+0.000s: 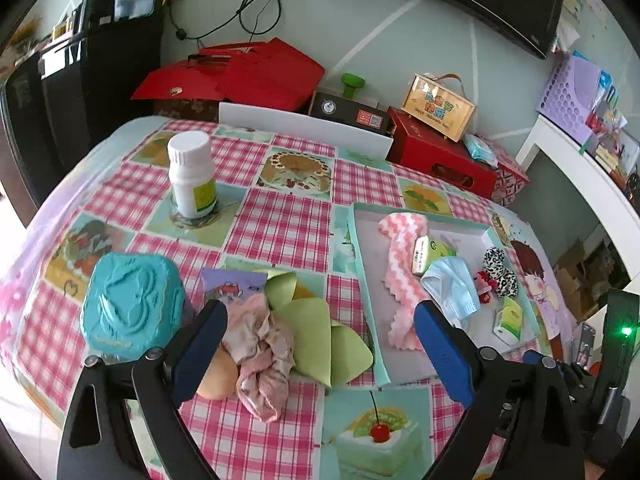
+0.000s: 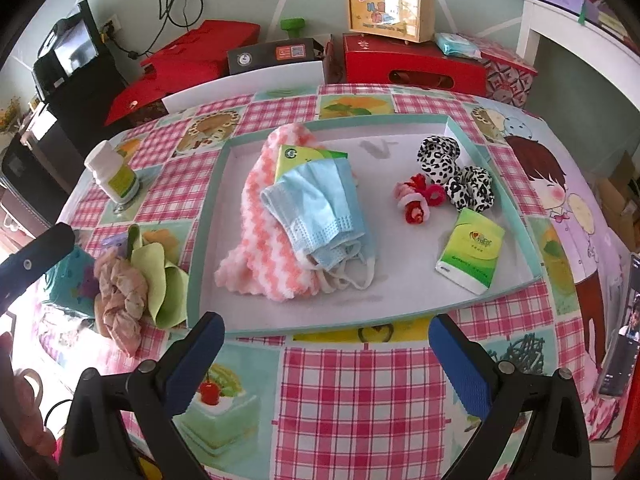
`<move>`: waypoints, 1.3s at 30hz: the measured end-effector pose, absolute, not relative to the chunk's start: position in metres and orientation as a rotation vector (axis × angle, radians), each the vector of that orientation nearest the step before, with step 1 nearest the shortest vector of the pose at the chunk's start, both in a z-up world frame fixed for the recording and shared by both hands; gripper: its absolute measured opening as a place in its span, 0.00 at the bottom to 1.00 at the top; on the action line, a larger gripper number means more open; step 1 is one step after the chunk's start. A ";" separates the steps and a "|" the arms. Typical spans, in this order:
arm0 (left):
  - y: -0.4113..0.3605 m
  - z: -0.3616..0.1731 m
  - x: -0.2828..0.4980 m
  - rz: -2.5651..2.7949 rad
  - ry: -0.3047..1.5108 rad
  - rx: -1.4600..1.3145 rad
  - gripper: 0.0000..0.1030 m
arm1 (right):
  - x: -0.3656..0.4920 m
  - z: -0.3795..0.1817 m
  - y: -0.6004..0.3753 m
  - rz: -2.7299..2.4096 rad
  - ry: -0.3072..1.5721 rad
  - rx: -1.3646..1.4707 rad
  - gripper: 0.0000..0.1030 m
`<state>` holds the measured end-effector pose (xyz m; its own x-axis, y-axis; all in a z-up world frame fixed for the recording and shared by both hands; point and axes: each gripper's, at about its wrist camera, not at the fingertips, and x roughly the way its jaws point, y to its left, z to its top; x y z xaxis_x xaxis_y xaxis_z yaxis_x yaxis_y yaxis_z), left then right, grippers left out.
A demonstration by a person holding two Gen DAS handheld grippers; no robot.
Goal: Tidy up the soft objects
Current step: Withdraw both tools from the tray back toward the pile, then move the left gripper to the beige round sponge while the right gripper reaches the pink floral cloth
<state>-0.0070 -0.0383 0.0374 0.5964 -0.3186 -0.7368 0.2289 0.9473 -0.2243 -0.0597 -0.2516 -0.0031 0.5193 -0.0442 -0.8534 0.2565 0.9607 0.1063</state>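
Note:
A shallow teal-rimmed tray [image 2: 216,216] [image 1: 356,240] lies on the checked tablecloth. It holds a pink-and-white wavy towel [image 2: 260,248] [image 1: 400,264], a blue face mask [image 2: 320,208] [image 1: 452,284], two green tissue packs [image 2: 472,256] [image 2: 304,156], leopard-print scrunchies [image 2: 452,172] [image 1: 500,272] and red-pink hair ties [image 2: 416,200]. A crumpled pink cloth [image 1: 260,344] [image 2: 120,296] lies left of the tray on green paper [image 1: 320,332]. My left gripper [image 1: 320,344] is open, low over the pink cloth. My right gripper [image 2: 326,356] is open and empty, in front of the tray's near edge.
A teal embossed tin [image 1: 132,304] and a white bottle [image 1: 192,176] stand left of the tray. A peach round object [image 1: 216,376] lies beside the pink cloth. Red boxes [image 2: 412,60], a wooden case [image 2: 388,12] and a white panel [image 1: 304,128] line the table's far edge.

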 end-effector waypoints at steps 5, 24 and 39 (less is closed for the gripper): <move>-0.030 0.034 -0.014 -0.320 0.880 -0.131 0.92 | -0.057 -0.004 -0.245 -0.159 1.004 0.217 1.00; 0.009 0.024 -0.027 -0.251 0.882 -0.227 0.98 | -0.047 -0.002 -0.219 0.012 0.855 0.195 1.00; 0.050 -0.005 -0.025 -0.084 1.028 -0.394 0.98 | -0.041 -0.001 -0.167 0.202 0.844 0.090 1.00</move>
<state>-0.0249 0.0498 -0.0050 0.5204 -0.2508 -0.8163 -0.1148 0.9267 -0.3579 -0.0406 -0.1669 -0.0014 0.6466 0.2131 -0.7325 -0.1421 0.9770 0.1588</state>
